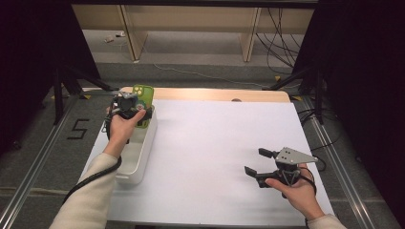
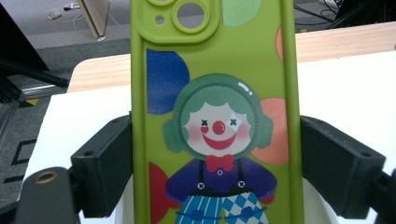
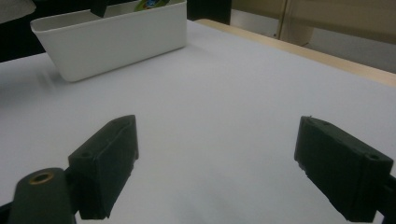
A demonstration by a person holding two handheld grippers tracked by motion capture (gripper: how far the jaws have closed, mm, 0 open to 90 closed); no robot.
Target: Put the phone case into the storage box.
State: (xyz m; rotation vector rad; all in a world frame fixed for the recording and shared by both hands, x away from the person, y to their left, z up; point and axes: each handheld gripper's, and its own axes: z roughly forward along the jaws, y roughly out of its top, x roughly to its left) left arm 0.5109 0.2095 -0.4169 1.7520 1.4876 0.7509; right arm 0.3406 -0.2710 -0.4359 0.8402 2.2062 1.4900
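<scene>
In the high view we see the left gripper at about ten o'clock on the white table, held over the far end of a long white bin that lies along the table's left edge. Its jaws are closed on the two long edges of a green phone case, which stands upright above the bin's far end. In the left gripper view we see the case pressed between both black jaws, its camera cutout at twelve o'clock and a printed clown with green hair and a red bow tie facing the camera. At about four o'clock on the table we see the right gripper held low over bare surface, well apart from the bin. In the right gripper view its jaws stand wide with nothing between them, and the bin sits at eleven o'clock.
</scene>
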